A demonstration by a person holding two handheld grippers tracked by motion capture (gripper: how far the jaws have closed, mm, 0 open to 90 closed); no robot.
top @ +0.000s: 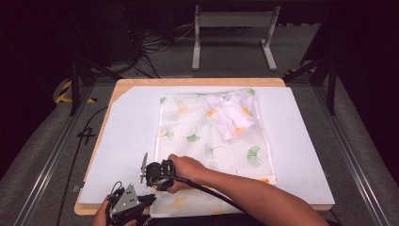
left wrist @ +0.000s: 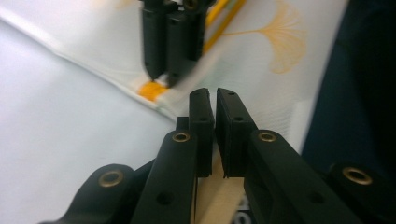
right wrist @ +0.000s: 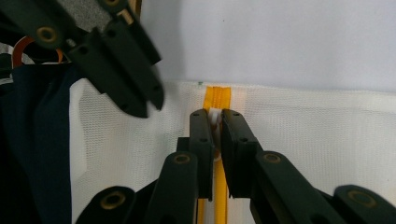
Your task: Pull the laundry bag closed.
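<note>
Jaws of the right gripper (right wrist: 215,122) pinch the white zipper pull (right wrist: 214,115); left gripper (left wrist: 216,100) jaws nearly closed, empty.

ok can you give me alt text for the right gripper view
The right tool is shut on a small white zipper pull on the orange zipper of a white mesh bag lying on a white table cover. The left tool hovers shut at upper left, above the bag's corner.
</note>
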